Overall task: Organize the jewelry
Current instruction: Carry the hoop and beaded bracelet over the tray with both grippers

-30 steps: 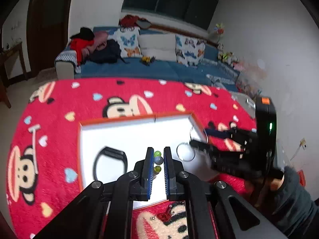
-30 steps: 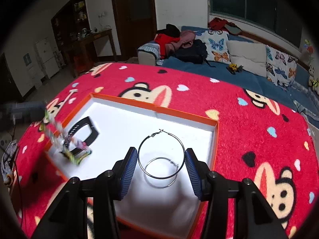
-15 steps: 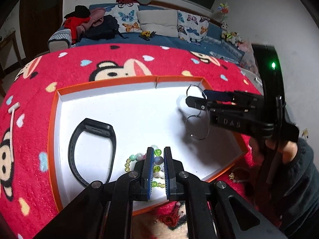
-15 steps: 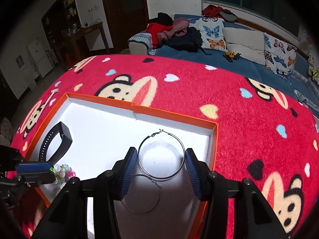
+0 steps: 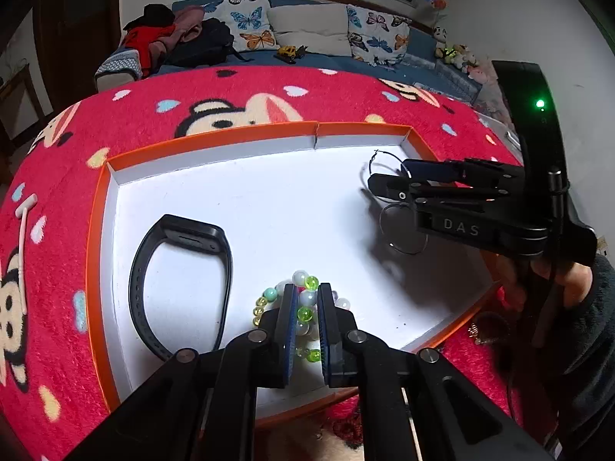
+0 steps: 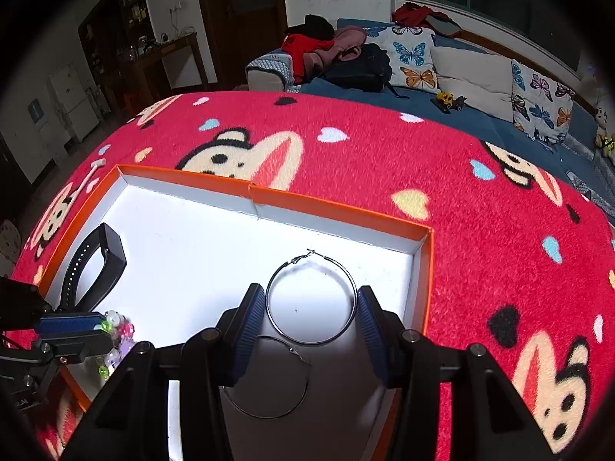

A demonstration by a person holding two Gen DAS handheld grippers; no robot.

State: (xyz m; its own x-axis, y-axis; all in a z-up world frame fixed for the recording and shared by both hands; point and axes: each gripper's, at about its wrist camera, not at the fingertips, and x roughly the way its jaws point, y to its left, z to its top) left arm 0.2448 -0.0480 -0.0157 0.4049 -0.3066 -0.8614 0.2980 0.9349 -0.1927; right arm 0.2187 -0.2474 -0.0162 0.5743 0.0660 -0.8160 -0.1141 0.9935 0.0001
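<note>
My right hand-held gripper clamps a hoop earring flat across its jaws, clasp pointing away; my left hand-held gripper pinches the bead bracelet.

Left claw: pitched steeply downward, jaws drawn nearly together with only a narrow gap between the blue pads; the pads press on a beaded bracelet from both sides. In the right wrist view this claw enters from the left edge.

Right claw: also angled downward, jaws standing about half apart, each blue pad bearing against the outer edge of a hoop earring spanning the gap. In the left wrist view this claw reaches in from the right, carried by a hand in a dark sleeve.
</note>
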